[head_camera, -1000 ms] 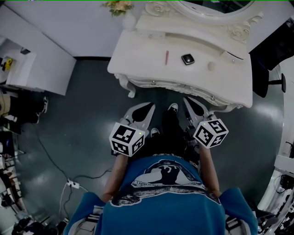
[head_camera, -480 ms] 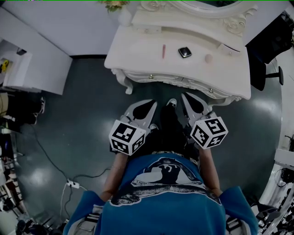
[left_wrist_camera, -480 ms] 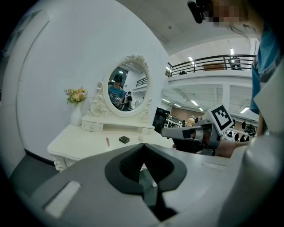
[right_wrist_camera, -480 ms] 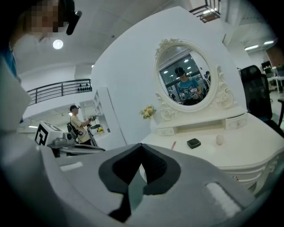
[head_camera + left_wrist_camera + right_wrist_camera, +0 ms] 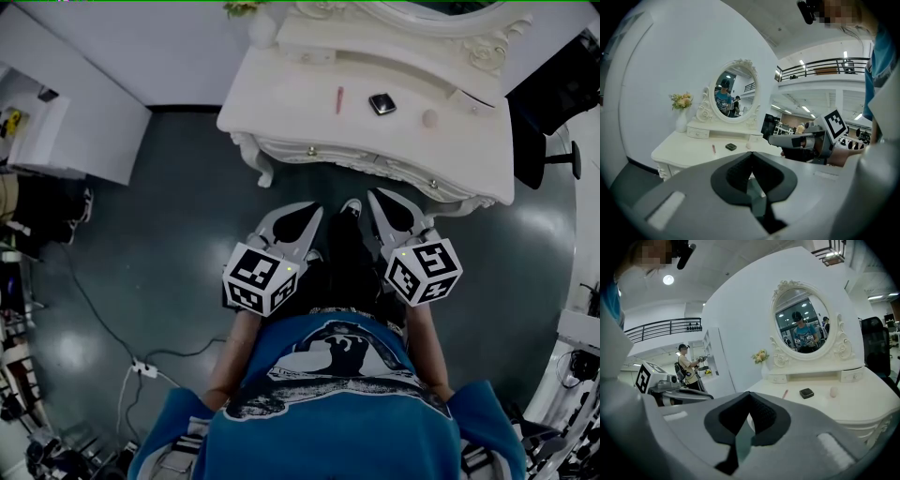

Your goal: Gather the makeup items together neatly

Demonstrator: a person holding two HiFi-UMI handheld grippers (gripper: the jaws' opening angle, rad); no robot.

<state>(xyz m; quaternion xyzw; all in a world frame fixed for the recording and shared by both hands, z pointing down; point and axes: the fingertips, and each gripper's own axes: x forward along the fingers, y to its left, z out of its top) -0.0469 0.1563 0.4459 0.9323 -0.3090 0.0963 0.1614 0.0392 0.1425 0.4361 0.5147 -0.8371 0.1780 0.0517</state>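
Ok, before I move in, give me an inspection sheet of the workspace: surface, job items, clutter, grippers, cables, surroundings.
Surface: white dressing table, in front of both grippers.
Job's things: pink stick, black compact and pale round item, in a loose row, apart from each other.
Clutter: flower vase at the table's back corner.
Grippers: left gripper and right gripper both shut, holding nothing, short of the table.
Cables: power strip with cable on the floor, left.
Surroundings: oval mirror, black chair, a person in the background.
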